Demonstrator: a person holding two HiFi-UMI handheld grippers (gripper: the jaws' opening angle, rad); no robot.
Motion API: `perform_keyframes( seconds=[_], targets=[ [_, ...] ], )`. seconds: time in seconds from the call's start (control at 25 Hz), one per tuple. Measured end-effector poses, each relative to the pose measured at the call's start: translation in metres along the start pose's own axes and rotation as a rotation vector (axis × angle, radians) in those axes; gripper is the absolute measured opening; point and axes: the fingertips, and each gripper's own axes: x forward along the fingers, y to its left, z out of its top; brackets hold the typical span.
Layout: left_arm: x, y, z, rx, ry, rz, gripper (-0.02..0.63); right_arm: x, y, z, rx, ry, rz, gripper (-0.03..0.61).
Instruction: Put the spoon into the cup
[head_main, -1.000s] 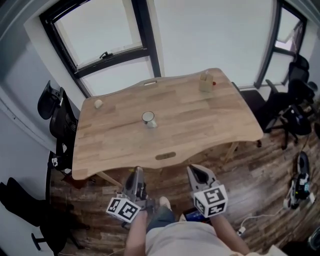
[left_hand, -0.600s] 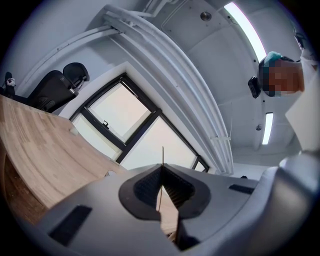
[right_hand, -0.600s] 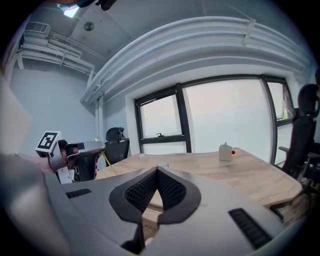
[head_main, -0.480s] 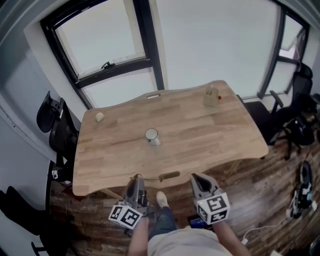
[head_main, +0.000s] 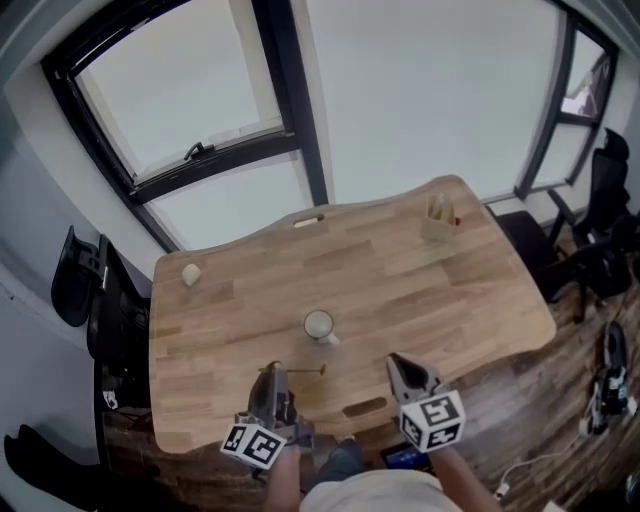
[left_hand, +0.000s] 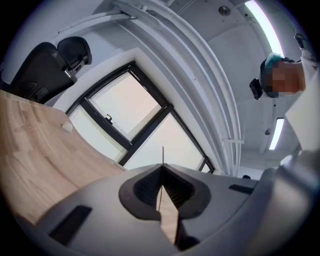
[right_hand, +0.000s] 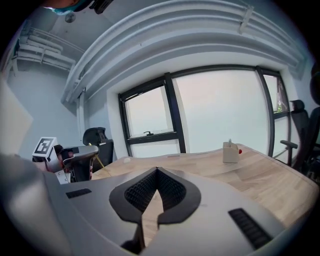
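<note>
While the cup (head_main: 319, 325) is standing upright on the wooden table (head_main: 480, 290), the left gripper (head_main: 272, 372) is hovering on the person's side of the cup and a little to its left, its jaws pressed together on the thin handle of the spoon (head_main: 300, 370). The spoon is lying crosswise in that grip, its free end pointing right and sitting just nearer the person than the cup, apart from it and not inside. The right gripper (head_main: 398, 362) is hanging to the near right of the cup, with its jaws closed tip to tip and nothing pinched between them. Far beyond the cup to the right, a small pale holder (head_main: 438, 222) is sitting near the table's back corner with something red beside it. Well to the cup's left, a small cream lump (head_main: 190, 273) is resting near the table's edge. Behind the cup, past the table, a large dark-framed window (head_main: 290, 150) is filling the wall.
</note>
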Motion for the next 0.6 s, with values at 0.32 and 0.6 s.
perform_keyframes(
  seconds=[0.32,0.6],
  targets=[
    [0.067,0.059,0.031,-0.030,0.068,-0.039,0.003,0.093,0.013,0.024,0.016,0.029,-0.029,-0.003],
    [0.090,0.091,0.037,-0.076,0.095,-0.046,0.003,0.127,0.025,0.021,0.012,0.084,-0.041,-0.003]
  ],
)
